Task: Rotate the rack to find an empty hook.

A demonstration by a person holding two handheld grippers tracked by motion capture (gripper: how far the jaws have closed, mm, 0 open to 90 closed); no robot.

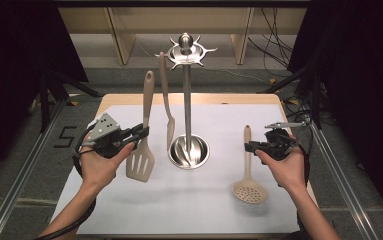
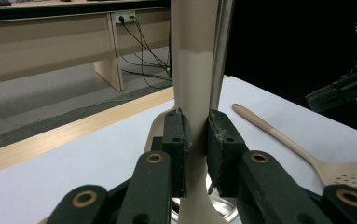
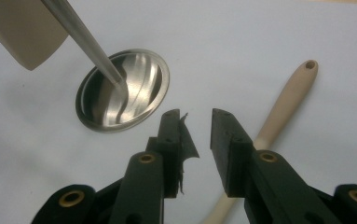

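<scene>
A beige slotted turner (image 1: 140,161) stands upright above the white mat, left of the steel utensil stand (image 1: 187,90). My left gripper (image 1: 144,133) is shut on its handle (image 2: 192,70), and the pads (image 2: 178,135) press it from both sides. A beige skimmer (image 1: 249,189) lies flat on the mat at the right. My right gripper (image 1: 249,146) hovers at its handle (image 3: 288,98), open, with nothing between the pads (image 3: 223,126). A narrow beige spatula (image 1: 167,105) hangs from a hook on the stand.
The stand's round steel base (image 3: 125,91) sits mid-mat, its pole (image 2: 223,46) just behind the held turner. A beige blade (image 3: 22,32) hangs near the pole. The mat (image 1: 194,210) ends at the wooden table edge (image 1: 189,99); dark rails flank the table.
</scene>
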